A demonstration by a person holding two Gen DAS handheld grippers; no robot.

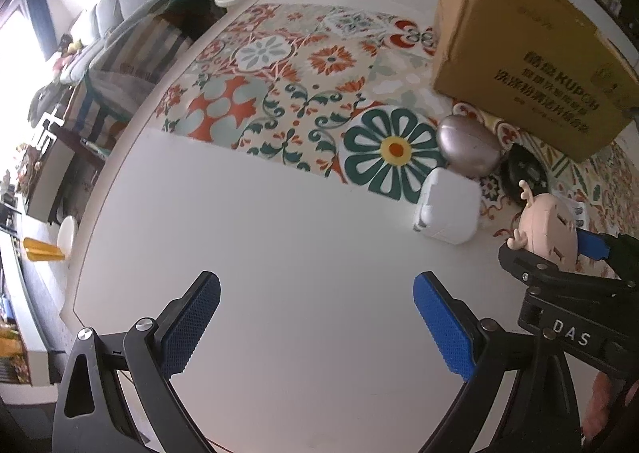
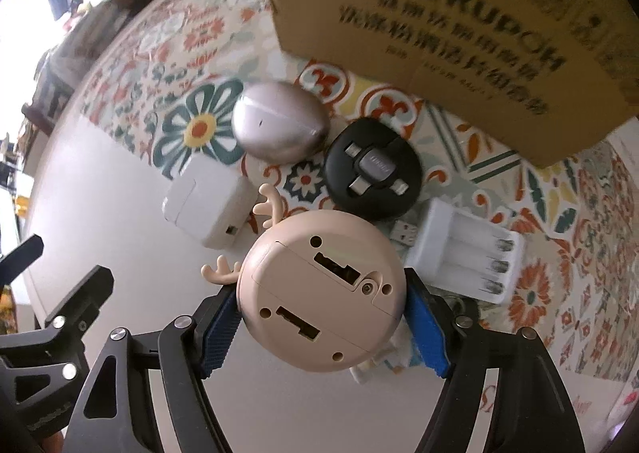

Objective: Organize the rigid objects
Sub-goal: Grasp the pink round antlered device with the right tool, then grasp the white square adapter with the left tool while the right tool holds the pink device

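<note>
Right gripper (image 2: 323,317) clamped the beige antlered gadget (image 2: 319,293) by its rim, raised above the placemat's (image 2: 559,213) near edge, before the cardboard box (image 2: 459,25). Left gripper (image 1: 315,327) hung open, empty. Best practice: keep the squeeze steady and clear the battery charger (image 2: 467,253).

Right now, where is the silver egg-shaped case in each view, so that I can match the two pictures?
Left wrist view: the silver case lies at centre right, on the patterned mat, below the cardboard box.
Right wrist view: the silver case lies above centre, left of the black round disc.
Shared landmark: the white charger, just below the case in both.
</note>
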